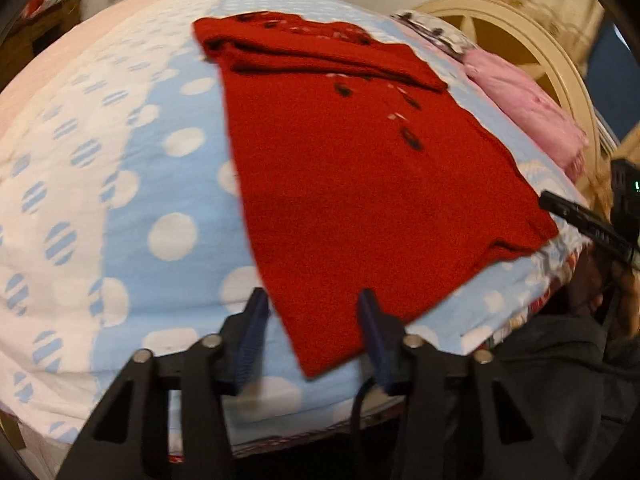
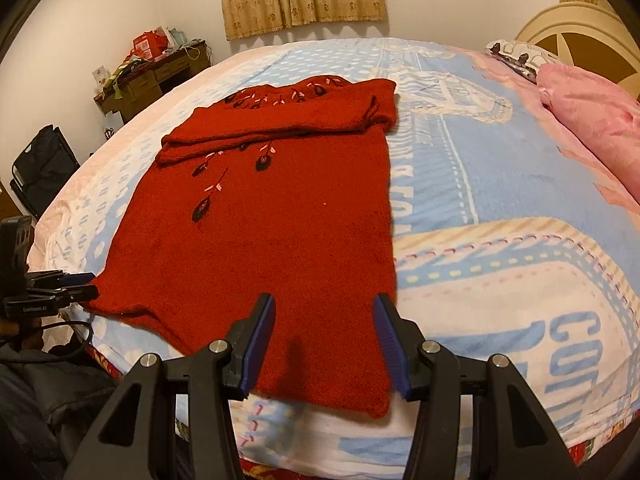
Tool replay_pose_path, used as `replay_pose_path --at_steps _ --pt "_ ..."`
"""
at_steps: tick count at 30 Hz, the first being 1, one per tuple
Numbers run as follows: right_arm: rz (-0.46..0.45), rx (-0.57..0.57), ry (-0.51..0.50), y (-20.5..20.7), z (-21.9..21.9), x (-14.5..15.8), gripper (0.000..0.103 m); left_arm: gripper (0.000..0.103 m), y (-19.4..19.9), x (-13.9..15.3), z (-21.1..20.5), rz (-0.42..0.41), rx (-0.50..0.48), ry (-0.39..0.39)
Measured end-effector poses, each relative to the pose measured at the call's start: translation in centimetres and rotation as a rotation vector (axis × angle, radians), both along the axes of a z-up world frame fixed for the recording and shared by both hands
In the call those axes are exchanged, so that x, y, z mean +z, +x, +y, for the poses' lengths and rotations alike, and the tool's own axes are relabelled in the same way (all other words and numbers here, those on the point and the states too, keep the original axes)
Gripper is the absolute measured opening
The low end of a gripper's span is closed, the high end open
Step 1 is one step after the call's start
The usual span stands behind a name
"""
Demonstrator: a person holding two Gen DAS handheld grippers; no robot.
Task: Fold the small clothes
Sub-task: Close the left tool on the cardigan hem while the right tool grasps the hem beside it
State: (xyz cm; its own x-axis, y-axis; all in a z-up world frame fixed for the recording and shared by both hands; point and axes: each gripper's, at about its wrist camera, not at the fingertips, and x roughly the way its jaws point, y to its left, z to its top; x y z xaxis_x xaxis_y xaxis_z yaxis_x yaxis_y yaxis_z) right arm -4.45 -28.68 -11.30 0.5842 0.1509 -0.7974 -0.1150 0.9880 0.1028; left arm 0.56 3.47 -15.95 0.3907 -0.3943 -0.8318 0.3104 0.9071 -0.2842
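A red knit sweater [image 2: 280, 216] with dark flower embroidery lies flat on the bed, its sleeves folded across the chest at the far end. My right gripper [image 2: 324, 320] hovers over the sweater's near right hem corner. Its blue pads stand apart with the cloth lying flat between them, unpinched. My left gripper [image 1: 314, 312] is at the near left hem corner [image 1: 316, 352], jaws apart on either side of the cloth's edge, and it also shows from the side as my left gripper [image 2: 82, 285]. The right gripper's fingers [image 1: 568, 212] reach in at the sweater's other corner.
The bedspread [image 2: 500, 200] is blue and white with dots and lettering. Pink pillows [image 2: 592, 120] lie at the headboard on the right. A cluttered desk [image 2: 156, 68] and a dark chair [image 2: 44, 164] stand by the far wall. The bed's front edge is just below both grippers.
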Motion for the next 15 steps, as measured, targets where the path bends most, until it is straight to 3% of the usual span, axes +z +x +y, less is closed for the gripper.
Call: replay_pose_path --at_steps 10,13,15 --pt "0.041 -0.051 0.037 -2.0 -2.7 -0.7 0.052 0.045 0.5 -0.1 1.8 0.058 0.014 -0.109" --pt "0.049 -0.054 0.061 -2.5 -3.2 -1.1 0.052 0.024 0.6 -0.1 1.3 0.043 -0.008 -0.066" --pt "0.049 -0.055 0.073 -2.6 -3.3 -1.2 0.052 0.022 0.4 -0.2 0.7 0.025 -0.038 -0.043"
